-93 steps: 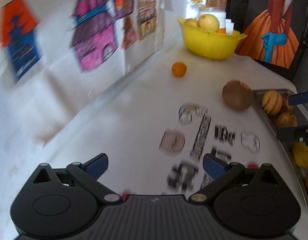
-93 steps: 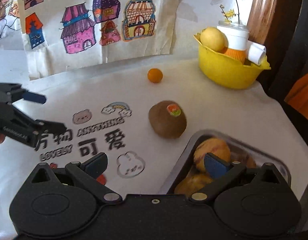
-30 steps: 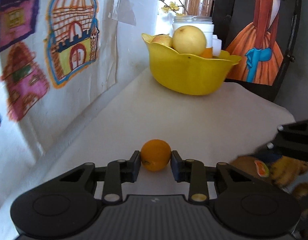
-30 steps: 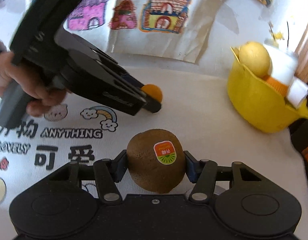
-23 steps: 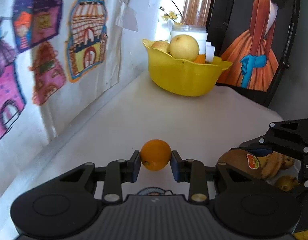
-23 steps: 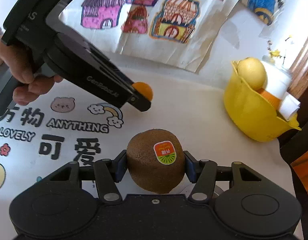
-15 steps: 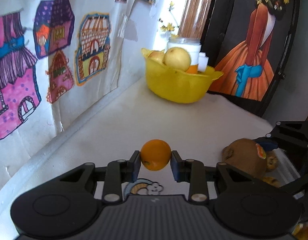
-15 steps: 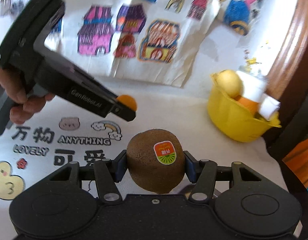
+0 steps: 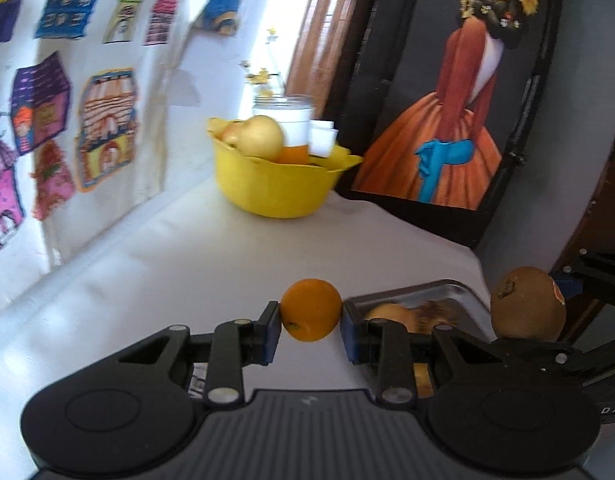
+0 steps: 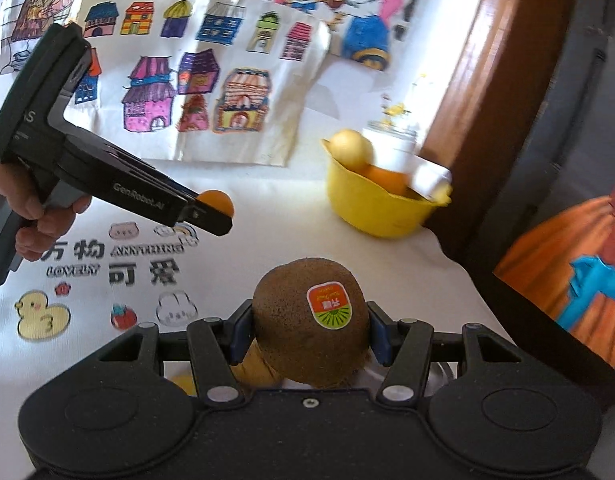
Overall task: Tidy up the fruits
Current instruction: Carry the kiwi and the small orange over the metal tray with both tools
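In the left wrist view, a small orange [image 9: 311, 309] is clamped between the blue pads of the left gripper [image 9: 310, 332] and is held clear of the white tablecloth [image 9: 187, 264]. The yellow bowl [image 9: 279, 184] is taken as the landmark: it is seen well beyond the orange, at the far edge of the table, and pale fruit [image 9: 259, 138] and a white jar [image 9: 285, 120] are seen inside it. A steel tray [image 9: 447, 290] holding yellowish fruit [image 9: 387, 314] is seen nearer than the bowl and to its right, just behind the right pad. A kiwi [image 9: 527, 308] is seen to the right of the tray, gripped by the black right gripper [image 9: 563, 288]. A painting [image 9: 447, 100] of a figure in an orange dress is propped right of the bowl.

In the right wrist view, the kiwi [image 10: 311, 328], marked with a red and green sticker [image 10: 329, 306], is clamped between the pads of the right gripper [image 10: 309, 336], above yellowish fruit [image 10: 255, 364] glimpsed below it. The bowl [image 10: 379, 208] is seen beyond the kiwi and slightly right. Far left of the bowl, the left gripper [image 10: 213, 210] is held by a hand [image 10: 35, 216], with the orange [image 10: 215, 200] pinched at its tip above the printed cloth [image 10: 267, 240]. Coloured house drawings [image 10: 195, 92] are seen on the wall left of the bowl.
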